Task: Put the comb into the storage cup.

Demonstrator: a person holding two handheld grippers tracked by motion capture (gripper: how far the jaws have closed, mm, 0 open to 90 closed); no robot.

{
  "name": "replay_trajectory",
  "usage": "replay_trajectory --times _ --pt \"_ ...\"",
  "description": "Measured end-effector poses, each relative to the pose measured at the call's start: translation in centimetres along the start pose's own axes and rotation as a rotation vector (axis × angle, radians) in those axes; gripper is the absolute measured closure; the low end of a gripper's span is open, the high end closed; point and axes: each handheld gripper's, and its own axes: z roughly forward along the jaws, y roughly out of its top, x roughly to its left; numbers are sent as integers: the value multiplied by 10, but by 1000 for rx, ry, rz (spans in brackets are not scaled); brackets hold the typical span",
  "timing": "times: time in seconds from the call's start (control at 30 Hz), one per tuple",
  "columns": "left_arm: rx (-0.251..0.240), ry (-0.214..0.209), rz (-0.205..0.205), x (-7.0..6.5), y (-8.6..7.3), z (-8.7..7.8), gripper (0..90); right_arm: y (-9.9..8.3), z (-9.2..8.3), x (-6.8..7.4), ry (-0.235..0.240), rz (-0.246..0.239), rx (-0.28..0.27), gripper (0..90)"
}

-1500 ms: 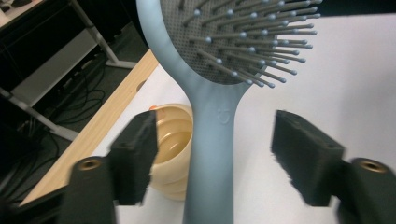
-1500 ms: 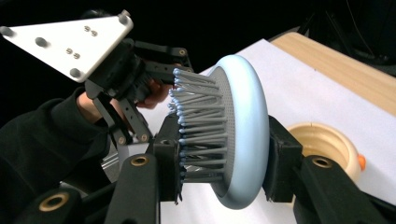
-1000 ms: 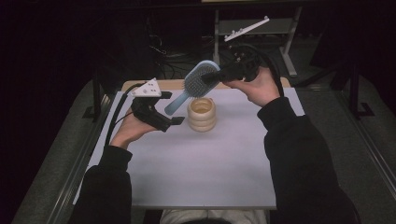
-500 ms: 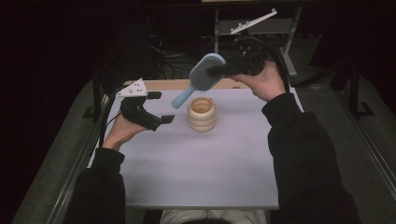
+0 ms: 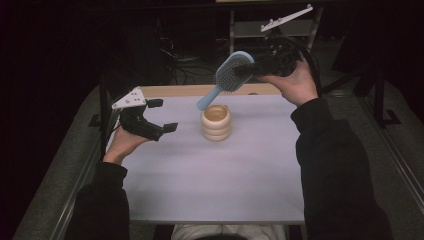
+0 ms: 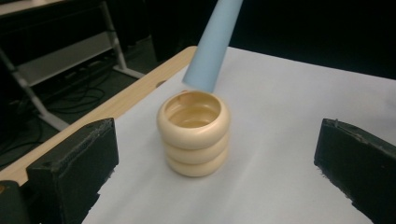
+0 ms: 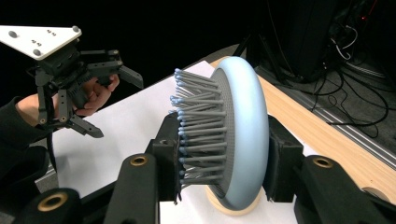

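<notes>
While lifted a little higher than a second ago, hairbrush [image 5: 229, 76] clamped by its head in right claw [image 7: 223, 158], handle tip seemingly just above ringed cup [image 5: 216, 121] on tabletop [image 5: 210, 175]; left claw [image 5: 159, 116] apart, drawn aside, empty.

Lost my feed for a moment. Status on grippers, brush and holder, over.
Right gripper shut on hairbrush head, handle tip just above ringed holder. Left gripper open, beside holder. Nothing in the way.
</notes>
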Motion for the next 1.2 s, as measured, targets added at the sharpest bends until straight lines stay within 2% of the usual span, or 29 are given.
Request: replay_trajectory --times 0.1,0.27,0.53,0.6,0.67,0.93,1.2 --pt "-10 -2 -14 2 -5 -4 0 -1 -4 -4 -14 6 -8 554" --pt "-7 39 -34 7 -16 -13 0 -3 -10 -10 -31 18 -14 553" --pt "-33 44 -69 12 -27 -21 0 -7 -15 -22 -56 40 -16 553" --pt "-38 57 -76 14 -31 -24 0 -8 -15 -24 -58 40 -15 553" --pt "-29 89 -76 15 -38 -27 0 -10 -13 -26 -61 43 -13 553" --pt "-52 98 -122 21 -54 -33 0 -18 -4 -34 -69 53 5 553" --pt "-68 106 -140 21 -65 -36 0 -26 11 -40 -70 71 11 553"
